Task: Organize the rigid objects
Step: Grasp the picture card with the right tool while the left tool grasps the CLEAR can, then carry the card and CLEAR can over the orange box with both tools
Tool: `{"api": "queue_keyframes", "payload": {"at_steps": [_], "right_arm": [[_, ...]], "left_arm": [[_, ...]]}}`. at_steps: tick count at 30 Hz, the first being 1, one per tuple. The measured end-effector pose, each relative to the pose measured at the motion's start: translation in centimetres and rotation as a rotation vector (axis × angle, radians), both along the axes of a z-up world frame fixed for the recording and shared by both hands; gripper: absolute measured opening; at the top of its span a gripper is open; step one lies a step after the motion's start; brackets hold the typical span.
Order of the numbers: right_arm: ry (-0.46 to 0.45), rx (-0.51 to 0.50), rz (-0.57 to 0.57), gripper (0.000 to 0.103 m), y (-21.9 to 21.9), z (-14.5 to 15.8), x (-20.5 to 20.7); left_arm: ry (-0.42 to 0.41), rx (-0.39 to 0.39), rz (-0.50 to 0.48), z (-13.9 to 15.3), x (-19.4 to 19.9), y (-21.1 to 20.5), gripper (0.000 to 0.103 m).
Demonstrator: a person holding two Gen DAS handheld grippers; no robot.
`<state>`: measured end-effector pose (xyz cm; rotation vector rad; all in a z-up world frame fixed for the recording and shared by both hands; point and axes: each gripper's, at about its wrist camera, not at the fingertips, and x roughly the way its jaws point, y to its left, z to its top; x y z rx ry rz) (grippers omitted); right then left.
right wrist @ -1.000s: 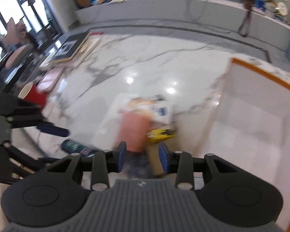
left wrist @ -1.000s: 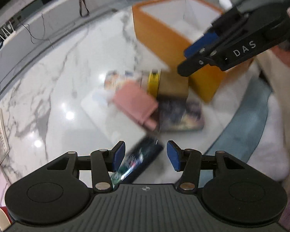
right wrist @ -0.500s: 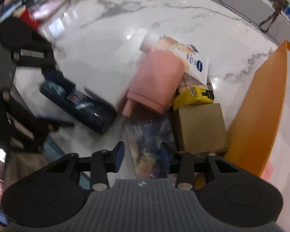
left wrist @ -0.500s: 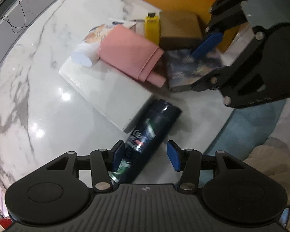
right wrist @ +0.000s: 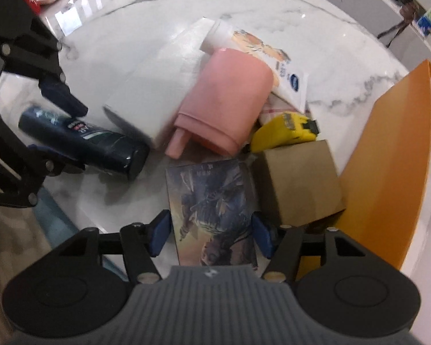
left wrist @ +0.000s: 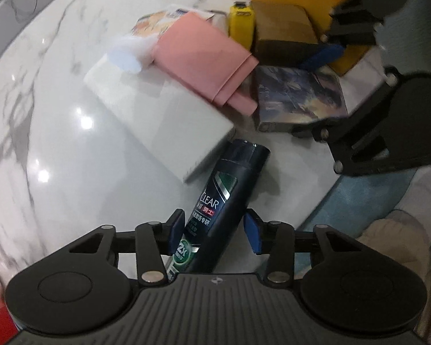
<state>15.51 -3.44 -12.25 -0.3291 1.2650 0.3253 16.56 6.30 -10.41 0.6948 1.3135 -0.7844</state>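
The dark shampoo bottle (left wrist: 227,198), stiff and slippery, is straddled mid-body by the left gripper (left wrist: 214,230), jaws apart; the picture box (right wrist: 212,212) by the right gripper's (right wrist: 211,231) open jaws.

My left gripper (left wrist: 214,231) is spread around the dark shampoo bottle (left wrist: 225,201) lying on the marble table (left wrist: 57,132), pads not quite touching it. Beyond it lie a white box (left wrist: 161,109), a pink pouch (left wrist: 207,63) and a picture box (left wrist: 300,97), with my right gripper (left wrist: 319,92) over that last one.
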Motion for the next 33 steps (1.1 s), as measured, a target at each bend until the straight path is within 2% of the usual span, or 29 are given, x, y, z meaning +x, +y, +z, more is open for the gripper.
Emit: {"api": "queue_keyframes", "payload": {"at_steps": [5,13,15,20,21,22,24,33], "right_arm": [[0.078,0.120,-0.043,0.059,0.6,0.4,-0.5],[0.061,0.145,-0.087,0.067,0.5,-0.1,-0.2],[0.057,0.151,-0.091,0.067,0.5,-0.2,-0.3],[0.034,0.172,-0.090,0.067,-0.1,-0.5,-0.8],[0.028,0.173,-0.087,0.066,-0.1,-0.4,-0.8],[0.021,0.173,-0.082,0.060,0.0,-0.4,-0.8],[0.004,0.165,-0.067,0.058,0.2,-0.3,-0.9],[-0.032,0.215,-0.092,0.057,-1.0,1.2,-1.9]], "left_arm": [[0.043,-0.010,0.104,0.2,0.7,2.2,0.049],[-0.038,0.002,0.091,-0.7,-1.0,2.1,0.058],[-0.031,-0.014,0.093,-0.6,-0.9,2.1,0.052],[-0.024,-0.018,0.100,-0.4,-0.8,2.6,0.050],[-0.021,-0.023,0.104,-0.3,-0.8,2.6,0.048],[-0.017,-0.029,0.107,-0.2,-0.8,2.6,0.047],[-0.019,-0.036,0.106,0.4,-1.3,2.4,0.043],[-0.085,-0.043,0.110,1.8,-3.3,0.8,0.041]]}}
